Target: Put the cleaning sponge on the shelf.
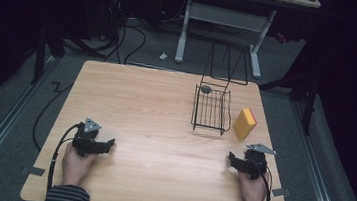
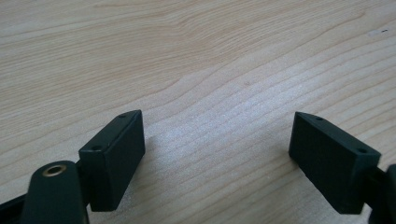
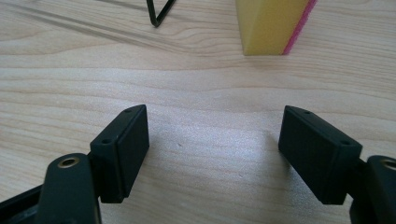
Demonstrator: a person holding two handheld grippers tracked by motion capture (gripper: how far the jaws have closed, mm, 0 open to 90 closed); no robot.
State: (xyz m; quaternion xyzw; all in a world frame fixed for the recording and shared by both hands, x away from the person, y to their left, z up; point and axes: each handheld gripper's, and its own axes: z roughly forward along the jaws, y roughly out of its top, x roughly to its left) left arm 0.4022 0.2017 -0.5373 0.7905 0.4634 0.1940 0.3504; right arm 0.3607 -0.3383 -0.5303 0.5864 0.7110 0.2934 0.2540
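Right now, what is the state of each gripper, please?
Left gripper: open, holding nothing, above the bare table.
Right gripper: open, holding nothing; the sponge stands ahead of it.

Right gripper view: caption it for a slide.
Open right gripper low over the wooden table, facing an upright yellow sponge with a pink side.

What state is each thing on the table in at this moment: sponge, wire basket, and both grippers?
sponge: standing on edge on the table, right of the basket, untouched.
wire basket: upright, handle raised, a small grey thing in its far corner.
left gripper: jaws open, nothing between them, resting low at the table.
right gripper: jaws open, nothing between them, pointing toward the sponge.
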